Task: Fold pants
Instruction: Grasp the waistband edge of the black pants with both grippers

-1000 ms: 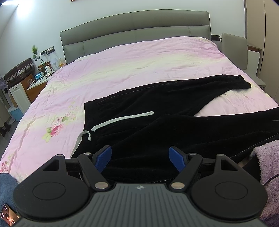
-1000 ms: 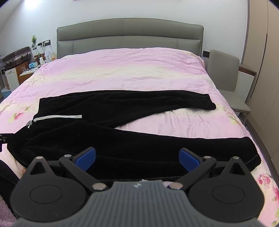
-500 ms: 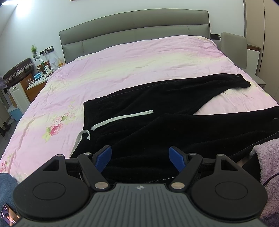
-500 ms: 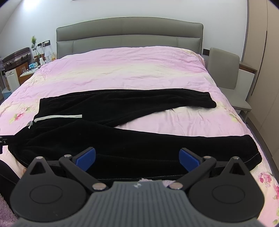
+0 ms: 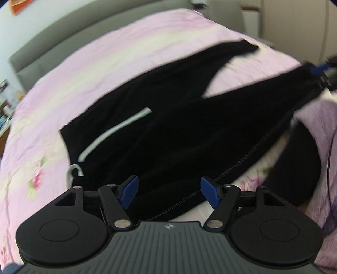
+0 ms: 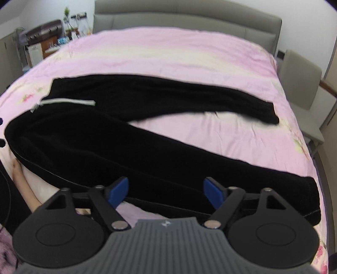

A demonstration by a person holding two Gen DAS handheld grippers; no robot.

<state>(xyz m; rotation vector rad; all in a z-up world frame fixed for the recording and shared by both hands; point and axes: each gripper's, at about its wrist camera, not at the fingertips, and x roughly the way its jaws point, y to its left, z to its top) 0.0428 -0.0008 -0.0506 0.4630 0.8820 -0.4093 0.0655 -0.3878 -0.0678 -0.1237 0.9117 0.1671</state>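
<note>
Black pants (image 5: 179,130) lie spread on the pink bed, waistband with a white drawstring (image 5: 113,130) to the left and the two legs splayed apart to the right. My left gripper (image 5: 168,189) is open, just above the near edge of the pants by the waist. My right gripper (image 6: 166,191) is open, over the lower edge of the near leg (image 6: 189,168). The far leg (image 6: 189,101) ends near the bed's right side. The right gripper's blue tip also shows in the left wrist view (image 5: 320,68). Both views are motion-blurred.
The pink floral bed cover (image 6: 179,54) stretches to a grey headboard (image 6: 189,19). A grey chair (image 6: 303,84) stands at the right side. A nightstand with clutter (image 6: 48,40) is at the back left. A purple fuzzy fabric (image 5: 320,134) is at the near right.
Both grippers have moved forward and down toward the pants, which now fill more of each view. The left view has tilted. Both stay open; the pants lie as before.
</note>
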